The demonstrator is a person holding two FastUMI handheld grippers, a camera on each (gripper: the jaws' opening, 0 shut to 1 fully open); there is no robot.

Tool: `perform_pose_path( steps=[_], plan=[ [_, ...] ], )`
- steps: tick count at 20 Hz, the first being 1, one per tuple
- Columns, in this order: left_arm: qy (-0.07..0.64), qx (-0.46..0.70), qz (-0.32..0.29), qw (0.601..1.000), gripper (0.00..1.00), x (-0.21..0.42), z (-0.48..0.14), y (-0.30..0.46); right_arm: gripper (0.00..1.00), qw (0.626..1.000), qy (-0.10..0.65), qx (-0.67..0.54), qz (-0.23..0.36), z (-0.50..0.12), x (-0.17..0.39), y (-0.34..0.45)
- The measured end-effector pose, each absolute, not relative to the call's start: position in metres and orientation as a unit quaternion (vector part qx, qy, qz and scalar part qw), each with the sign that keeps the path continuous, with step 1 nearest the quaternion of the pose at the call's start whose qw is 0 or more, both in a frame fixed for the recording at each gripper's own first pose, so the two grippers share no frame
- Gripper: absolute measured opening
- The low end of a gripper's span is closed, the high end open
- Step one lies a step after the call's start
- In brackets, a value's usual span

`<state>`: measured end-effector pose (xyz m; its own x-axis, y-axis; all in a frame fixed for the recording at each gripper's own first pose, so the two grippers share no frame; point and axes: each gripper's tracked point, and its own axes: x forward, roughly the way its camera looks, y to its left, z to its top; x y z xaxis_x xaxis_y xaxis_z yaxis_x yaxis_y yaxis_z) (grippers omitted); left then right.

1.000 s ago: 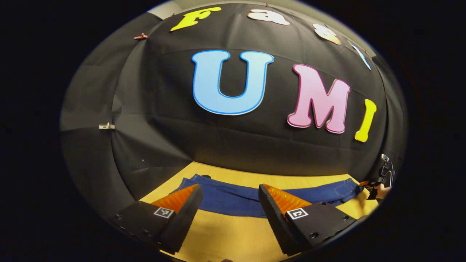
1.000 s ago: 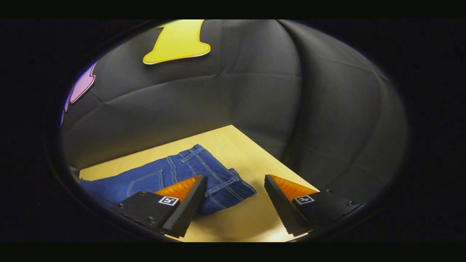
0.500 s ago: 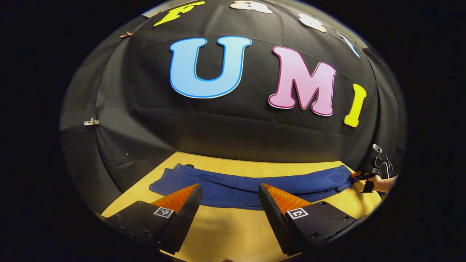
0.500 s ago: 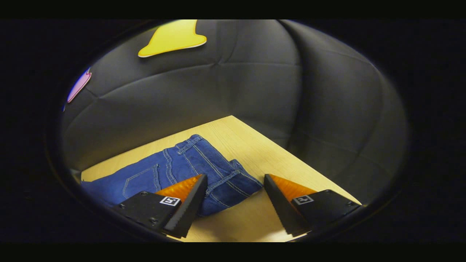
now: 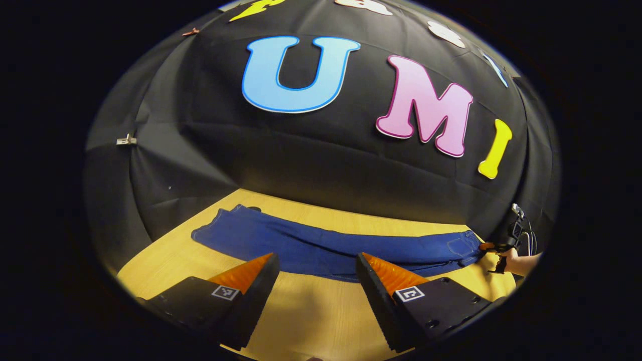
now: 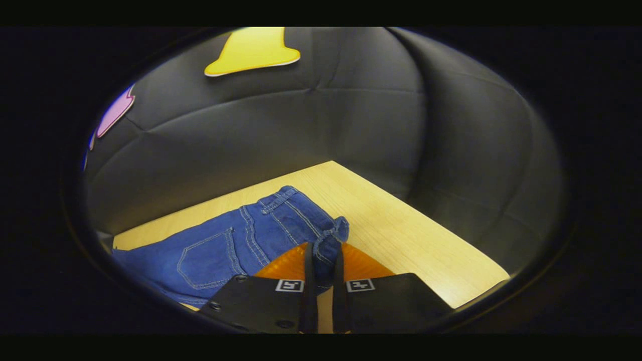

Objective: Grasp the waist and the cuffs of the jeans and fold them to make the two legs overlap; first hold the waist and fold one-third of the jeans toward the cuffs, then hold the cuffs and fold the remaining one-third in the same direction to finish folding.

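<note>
Blue jeans (image 5: pixel 321 245) lie stretched along the back of the wooden table (image 5: pixel 311 316), cuffs at the left, waist at the right. In the left gripper view my left gripper (image 5: pixel 315 263) hangs open just in front of the legs' near edge, apart from the cloth. Far right in that view, the right gripper (image 5: pixel 494 246) and a hand (image 5: pixel 521 261) sit at the waist. In the right gripper view my right gripper (image 6: pixel 323 253) is shut on the near corner of the jeans' waist (image 6: pixel 328 240), which bunches up between the fingers. A back pocket (image 6: pixel 205 255) faces up.
The black cloth wall (image 5: pixel 321 165) rises close behind the table. The table's right corner (image 6: pixel 501 276) and far edge show in the right gripper view, with bare wood (image 6: pixel 401 230) to the right of the waist.
My right gripper has shut on the waist corner, pinching the denim. My left gripper view has tipped down, so the jeans sit higher and more table shows.
</note>
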<state>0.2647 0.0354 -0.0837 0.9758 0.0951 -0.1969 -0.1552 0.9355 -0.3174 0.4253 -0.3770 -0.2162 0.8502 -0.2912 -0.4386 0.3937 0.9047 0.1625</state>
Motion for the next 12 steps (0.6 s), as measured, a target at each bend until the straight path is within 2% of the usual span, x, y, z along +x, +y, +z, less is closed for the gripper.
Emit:
perform_pose_path(
  steps=[6,9,12],
  plan=[
    [0.092,-0.192,0.104,0.972,0.97,0.262,-0.102,0.066,0.11,0.969,0.172,0.087,-0.155,-0.174,0.419,-0.362],
    [0.091,-0.199,0.12,0.968,0.97,0.26,-0.107,0.08,0.11,0.984,0.126,0.05,-0.117,-0.119,0.425,-0.325],
    [0.086,-0.208,0.13,0.966,0.97,0.255,-0.108,0.091,0.11,0.995,0.082,0.013,-0.061,-0.067,0.403,-0.281]
  ],
)
